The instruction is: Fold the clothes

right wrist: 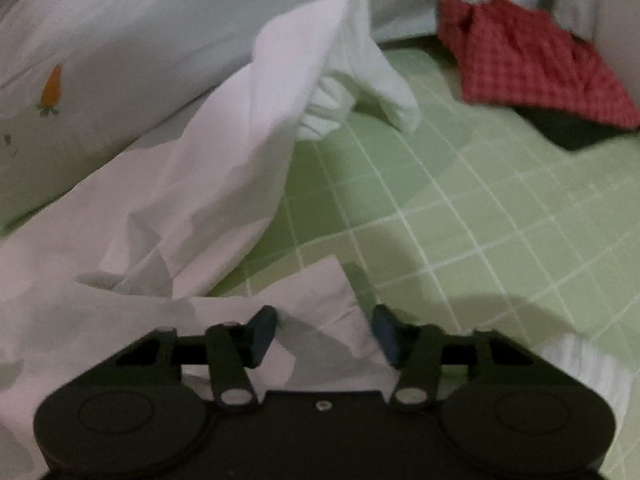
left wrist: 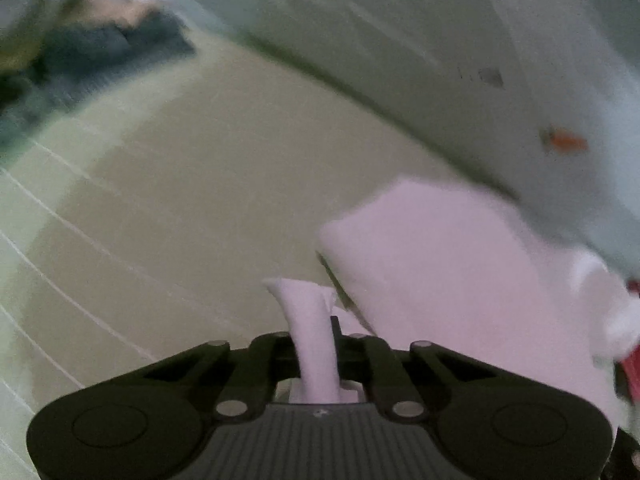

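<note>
- Dim indoor light, with a greenish-grey cast.
- The left wrist view is heavily motion-smeared; the right is only soft.
- Black fisheye corners and bowed lines.
- Soft shadows on the green checked sheet (right wrist: 460, 216).

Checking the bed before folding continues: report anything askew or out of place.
The white cloth garment lies crumpled and rucked up in a peak against the pale pillow, not flat. A red checked cloth sits bunched on the green grid bedsheet.

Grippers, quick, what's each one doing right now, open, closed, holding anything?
Left gripper: shut on a pinched strip of the white cotton garment.
Right gripper: open, pads apart over a corner of the same white garment, not clamping it.
</note>
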### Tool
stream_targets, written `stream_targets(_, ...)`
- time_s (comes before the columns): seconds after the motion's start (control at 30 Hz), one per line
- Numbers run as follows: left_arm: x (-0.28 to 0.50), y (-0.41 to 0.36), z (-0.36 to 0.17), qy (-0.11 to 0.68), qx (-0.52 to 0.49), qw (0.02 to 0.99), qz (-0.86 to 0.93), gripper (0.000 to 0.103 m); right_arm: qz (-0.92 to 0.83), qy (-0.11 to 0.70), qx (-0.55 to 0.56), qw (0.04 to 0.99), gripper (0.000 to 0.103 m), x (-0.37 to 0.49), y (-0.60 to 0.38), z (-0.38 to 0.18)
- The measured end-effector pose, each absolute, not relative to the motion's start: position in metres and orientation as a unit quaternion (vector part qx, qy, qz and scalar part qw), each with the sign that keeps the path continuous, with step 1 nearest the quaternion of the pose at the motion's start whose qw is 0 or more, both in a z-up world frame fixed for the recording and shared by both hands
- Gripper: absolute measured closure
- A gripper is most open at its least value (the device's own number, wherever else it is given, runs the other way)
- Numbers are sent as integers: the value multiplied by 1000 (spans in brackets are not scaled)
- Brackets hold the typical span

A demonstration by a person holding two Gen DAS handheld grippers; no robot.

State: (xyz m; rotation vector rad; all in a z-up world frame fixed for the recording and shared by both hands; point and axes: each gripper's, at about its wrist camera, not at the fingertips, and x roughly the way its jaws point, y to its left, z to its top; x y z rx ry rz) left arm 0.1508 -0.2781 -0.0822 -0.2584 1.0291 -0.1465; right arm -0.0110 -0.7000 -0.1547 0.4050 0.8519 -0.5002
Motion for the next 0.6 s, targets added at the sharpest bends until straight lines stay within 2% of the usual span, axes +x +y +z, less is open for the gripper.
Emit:
stream_targets(0.03, 154, -269, -73, 471, -120, 873, -50, 96, -239, 393, 193, 867, 81, -12, -697, -150)
stream_targets(0.2, 173, -211, -14, 372, -157, 915, 17, 96, -217, 321, 177, 905, 83, -11, -669, -113)
stream_targets(0.27, 164, -211, 8, 334, -123, 934, 22, 97, -199, 298, 169, 918, 83, -8, -652, -98)
stream_targets(0.33, 146, -218, 16, 330, -106, 938, 9, 96, -204, 281, 139, 928, 84, -9, -636, -83)
stream_targets(0.4, 126, -222, 6, 354, -120, 927, -21, 90, -228, 268, 124, 928, 84, -15, -638, -73)
stream_targets(0.43, 116, -225, -1, 370, -130, 919, -39, 82, -246, 263, 130, 924, 84, -20, -646, -70)
stream_targets(0.47, 109, -225, -10, 383, -141, 911, -57, 67, -272, 259, 140, 916, 84, -27, -658, -70)
stream_targets(0.5, 100, -223, -20, 398, -156, 901, -68, 61, -302, 257, 147, 906, 84, -36, -673, -72)
stream_targets(0.6, 84, -221, -37, 431, -172, 884, -55, 54, -393, 275, 131, 868, 84, -60, -710, -86)
